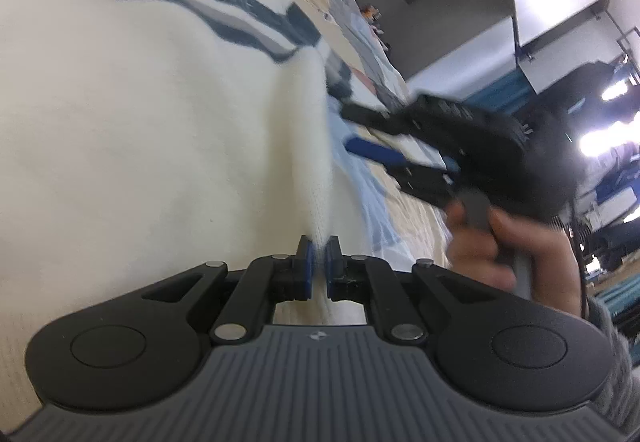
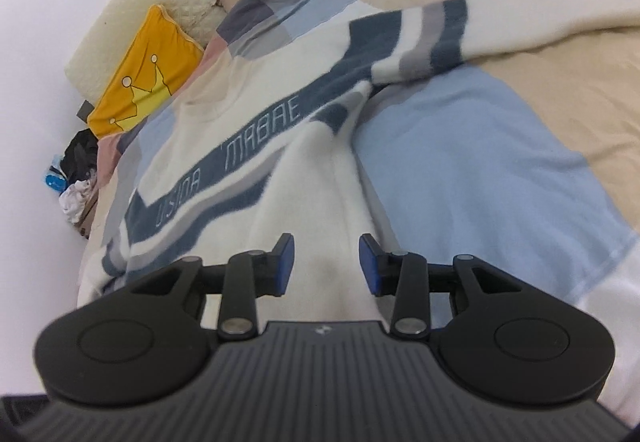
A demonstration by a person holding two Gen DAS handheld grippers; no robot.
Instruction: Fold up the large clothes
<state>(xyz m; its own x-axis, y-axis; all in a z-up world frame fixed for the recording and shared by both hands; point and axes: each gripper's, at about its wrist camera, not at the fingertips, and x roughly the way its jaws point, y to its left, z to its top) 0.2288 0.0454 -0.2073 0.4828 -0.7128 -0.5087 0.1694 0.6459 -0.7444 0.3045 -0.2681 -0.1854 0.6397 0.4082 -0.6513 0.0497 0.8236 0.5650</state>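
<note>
Sweater: a big cream sweater (image 2: 248, 146) with dark blue and grey stripes lies spread on the bed, on top of the quilt.
Quilt: a patchwork quilt (image 2: 500, 146) of blue, tan, pink and grey squares covers the bed.
Left gripper: the left gripper (image 1: 319, 247) is clenched tight on a raised fold of the sweater.
Right gripper: the right gripper (image 2: 327, 260) has its jaws apart over the sweater, and they pinch nothing.
Hand: in the left view, a blurry hand (image 1: 504, 242) holds the right gripper beside the sweater's edge.
Pillow: a yellow pillow (image 2: 140, 74) with a crown sits at the head of the bed, against the wall.
</note>
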